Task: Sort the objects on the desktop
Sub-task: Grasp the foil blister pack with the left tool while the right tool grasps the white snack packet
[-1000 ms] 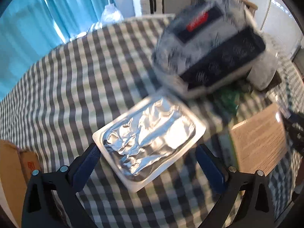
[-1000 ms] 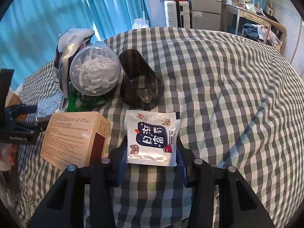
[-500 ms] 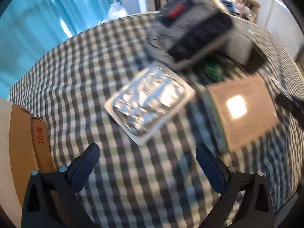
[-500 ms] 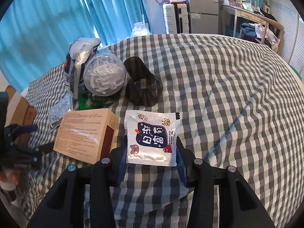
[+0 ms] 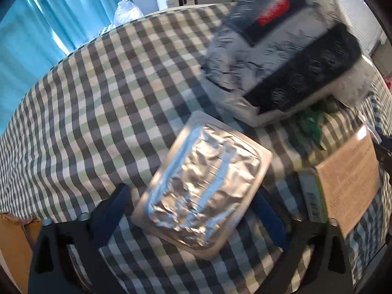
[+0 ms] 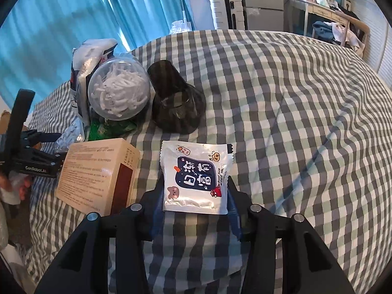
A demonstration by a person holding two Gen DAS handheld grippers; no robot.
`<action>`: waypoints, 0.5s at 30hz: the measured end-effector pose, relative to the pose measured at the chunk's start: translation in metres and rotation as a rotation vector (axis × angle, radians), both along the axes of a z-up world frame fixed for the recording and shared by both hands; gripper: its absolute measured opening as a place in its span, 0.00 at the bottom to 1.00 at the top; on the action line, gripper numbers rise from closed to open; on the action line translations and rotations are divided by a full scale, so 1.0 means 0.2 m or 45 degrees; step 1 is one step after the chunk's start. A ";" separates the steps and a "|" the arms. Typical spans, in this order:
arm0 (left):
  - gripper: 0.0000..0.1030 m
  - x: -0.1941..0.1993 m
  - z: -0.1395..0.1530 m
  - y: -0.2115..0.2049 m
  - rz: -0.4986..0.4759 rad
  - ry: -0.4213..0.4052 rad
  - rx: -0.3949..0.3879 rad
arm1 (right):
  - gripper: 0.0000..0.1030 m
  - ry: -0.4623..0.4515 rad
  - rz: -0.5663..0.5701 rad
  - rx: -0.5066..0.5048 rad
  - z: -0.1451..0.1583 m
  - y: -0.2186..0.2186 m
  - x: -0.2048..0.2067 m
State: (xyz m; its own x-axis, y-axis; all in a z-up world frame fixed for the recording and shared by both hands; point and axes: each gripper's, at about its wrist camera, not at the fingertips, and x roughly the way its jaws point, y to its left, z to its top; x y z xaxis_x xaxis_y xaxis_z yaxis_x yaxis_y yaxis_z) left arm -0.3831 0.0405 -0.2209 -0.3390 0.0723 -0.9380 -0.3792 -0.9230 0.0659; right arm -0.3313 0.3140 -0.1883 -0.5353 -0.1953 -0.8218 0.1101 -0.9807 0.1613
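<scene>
- Foil catches the light first: the silver blister pack (image 5: 203, 191) lies flat on the checked cloth (image 5: 98, 103) of the bench, between the fingers of the left gripper (image 5: 193, 210).
- Half a second ago that pack lay well ahead of the wide-spread fingers; now the left gripper has come down around it and its jaws are closing, one finger (image 5: 115, 203) at 9 o'clock of the pack and the other at 3 o'clock. I cannot see the pads pressing on it yet.
- To my eye that means the pick of the foil pack is in hand, with the lift not yet done.
- The right gripper (image 6: 196, 196) has kept still over the last second, its fingers clamped on the lower edge of a white snack sachet (image 6: 196, 171) that rests on the cloth.
- As for containers, a clear round jar (image 6: 118, 93) at 10 o'clock of the sachet is packed with small white sticks, cotton swabs or floss picks, I cannot tell which.
- A dark smoky plastic holder (image 6: 176, 107) at 12 o'clock of the sachet looks empty.
- A tan carton (image 6: 98, 171) lies closed at 9 o'clock of the sachet; its contents are hidden.
- A large printed bag (image 5: 281, 56) sits at 1 o'clock of the foil pack, blurred.
</scene>
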 end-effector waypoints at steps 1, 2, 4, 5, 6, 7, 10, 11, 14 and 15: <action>0.83 0.04 0.01 -0.01 -0.006 0.009 0.002 | 0.39 -0.004 0.009 -0.001 0.00 -0.01 0.01; 0.76 0.08 0.03 -0.02 -0.009 0.024 0.000 | 0.39 -0.008 0.015 -0.001 0.01 -0.01 0.02; 0.71 0.23 0.05 0.01 0.016 0.039 -0.008 | 0.39 -0.011 -0.001 0.009 0.02 0.00 0.03; 0.70 0.32 0.05 0.07 0.041 0.028 -0.002 | 0.39 -0.024 -0.010 0.008 0.02 0.00 0.05; 0.69 0.36 0.06 0.07 0.066 0.007 0.020 | 0.39 -0.029 -0.025 0.002 0.04 0.01 0.08; 0.69 0.40 0.06 0.06 0.104 -0.014 0.051 | 0.39 -0.035 -0.037 -0.013 0.06 0.02 0.12; 0.69 0.58 0.08 0.09 0.192 -0.084 0.118 | 0.39 -0.036 -0.048 -0.037 0.12 0.05 0.25; 0.69 0.64 0.08 0.08 0.243 -0.106 0.129 | 0.39 -0.037 -0.050 -0.032 0.13 0.05 0.29; 0.69 0.90 0.15 0.04 0.346 -0.118 0.305 | 0.39 -0.030 -0.033 -0.048 0.20 0.03 0.44; 0.69 0.96 0.18 0.04 0.359 -0.105 0.314 | 0.39 -0.019 -0.024 -0.050 0.23 0.01 0.50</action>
State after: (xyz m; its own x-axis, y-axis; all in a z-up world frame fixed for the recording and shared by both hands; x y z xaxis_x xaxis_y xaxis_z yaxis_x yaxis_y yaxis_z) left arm -0.1905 0.0482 -0.1854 -0.3021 0.2137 -0.9290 -0.1032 -0.9762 -0.1910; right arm -0.2317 0.3168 -0.1419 -0.5268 -0.2176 -0.8217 0.0891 -0.9755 0.2013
